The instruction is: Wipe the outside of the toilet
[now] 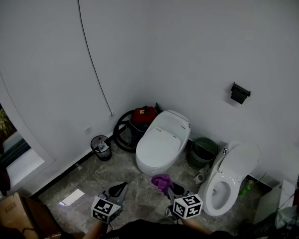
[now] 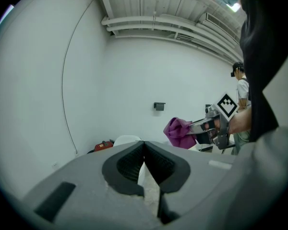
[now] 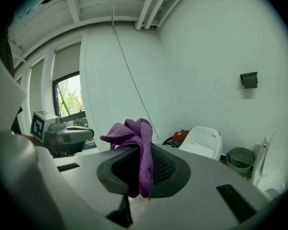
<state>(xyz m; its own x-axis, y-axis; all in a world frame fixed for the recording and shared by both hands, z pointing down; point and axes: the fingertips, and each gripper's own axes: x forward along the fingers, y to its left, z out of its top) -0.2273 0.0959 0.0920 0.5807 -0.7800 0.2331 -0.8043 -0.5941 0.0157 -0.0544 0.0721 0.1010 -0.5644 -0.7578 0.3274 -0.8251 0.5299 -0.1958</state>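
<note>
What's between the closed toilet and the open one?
A green bin stands between the closed toilet and the open toilet; the head view shows it.

Red vacuum (image 1: pixel 143 115) partly hidden behind closed toilet (image 1: pixel 162 143). Cardboard box (image 1: pixel 10 210) cut off at btm-left corner. Bottle (image 1: pixel 100 144) in wire basket (image 1: pixel 102 153): label too small to read. Cloth (image 3: pixel 134 140) hides part of right tongs' (image 3: pixel 143 166) pads (image 3: pixel 165 169).

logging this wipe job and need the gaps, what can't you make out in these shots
Head view: far side of the base of the closed toilet, hidden behind its own body.
Head view: label on the bottle in the bin, too small to read.
Right gripper view: open toilet, cut off by the right edge.
</note>
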